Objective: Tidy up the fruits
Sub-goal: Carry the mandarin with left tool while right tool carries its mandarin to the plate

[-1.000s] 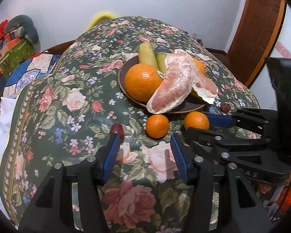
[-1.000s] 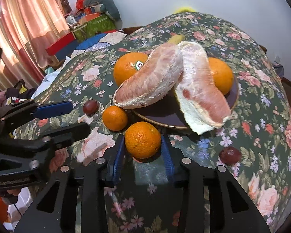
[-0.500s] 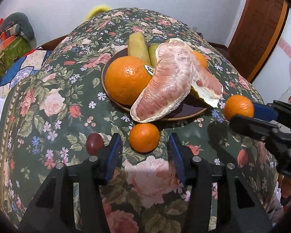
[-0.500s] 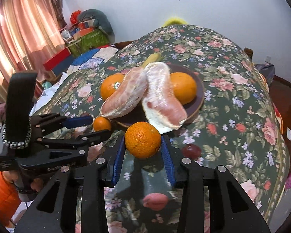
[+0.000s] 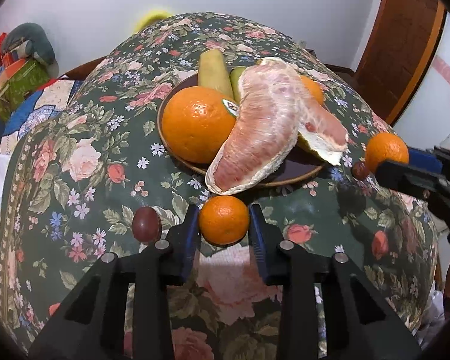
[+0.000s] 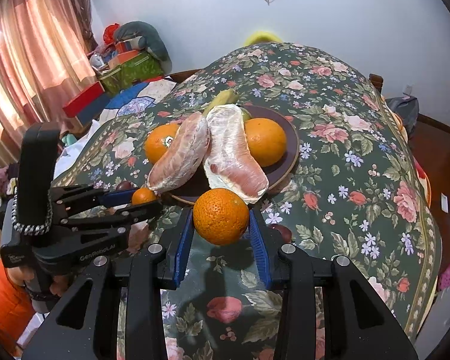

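Observation:
A brown plate [image 5: 291,177] [image 6: 292,138] on the floral tablecloth holds two large oranges [image 5: 199,123] [image 6: 265,141], peeled pomelo pieces [image 5: 264,126] [image 6: 234,156] and green-yellow fruit [image 5: 213,70]. My left gripper [image 5: 224,220] [image 6: 138,198] has its blue pads against a small orange [image 5: 224,220] [image 6: 143,195] that sits on the cloth just in front of the plate. My right gripper [image 6: 221,217] [image 5: 405,165] is shut on another small orange [image 6: 221,217] [image 5: 386,151] and holds it above the cloth, right of the plate.
A dark red plum-like fruit [image 5: 146,225] lies left of my left gripper, another [image 5: 360,170] [image 6: 280,231] under my right one. Boxes and cushions [image 6: 129,60] sit beyond the table's left side. A wooden door [image 5: 402,39] stands at the right.
My right gripper lifted its small orange off the cloth and drew back. My left gripper moved forward and closed its pads around the other small orange.

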`<action>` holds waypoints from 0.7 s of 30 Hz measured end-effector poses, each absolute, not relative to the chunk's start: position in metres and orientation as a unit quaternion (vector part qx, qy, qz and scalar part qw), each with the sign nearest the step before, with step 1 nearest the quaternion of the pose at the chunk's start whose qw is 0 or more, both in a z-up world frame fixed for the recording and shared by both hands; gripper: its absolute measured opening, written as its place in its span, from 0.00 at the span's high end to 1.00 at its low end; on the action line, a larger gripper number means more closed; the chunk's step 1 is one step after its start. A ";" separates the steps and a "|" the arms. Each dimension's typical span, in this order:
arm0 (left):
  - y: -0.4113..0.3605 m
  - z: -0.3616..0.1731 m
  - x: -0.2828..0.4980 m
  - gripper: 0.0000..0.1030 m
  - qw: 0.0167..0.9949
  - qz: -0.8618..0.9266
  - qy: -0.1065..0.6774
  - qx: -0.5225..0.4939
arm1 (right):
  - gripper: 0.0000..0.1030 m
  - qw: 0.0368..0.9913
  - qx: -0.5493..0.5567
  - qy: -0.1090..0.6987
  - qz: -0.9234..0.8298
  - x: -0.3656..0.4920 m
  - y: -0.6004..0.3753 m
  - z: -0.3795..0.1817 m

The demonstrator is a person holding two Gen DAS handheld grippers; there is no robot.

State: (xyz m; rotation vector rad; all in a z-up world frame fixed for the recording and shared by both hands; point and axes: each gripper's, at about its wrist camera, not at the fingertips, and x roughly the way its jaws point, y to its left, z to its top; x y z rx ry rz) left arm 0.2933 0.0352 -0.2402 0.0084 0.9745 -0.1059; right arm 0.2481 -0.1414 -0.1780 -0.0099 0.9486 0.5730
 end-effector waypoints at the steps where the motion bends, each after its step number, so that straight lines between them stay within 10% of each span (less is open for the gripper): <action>1: 0.035 -0.238 0.291 0.68 0.884 -0.051 0.465 0.006 | 0.67 0.851 -0.004 0.449 0.271 0.248 -0.142 -0.177; 21: 0.049 -0.158 0.296 0.68 0.926 -0.042 0.374 0.000 | 0.67 0.877 -0.007 0.404 0.260 0.279 -0.146 -0.142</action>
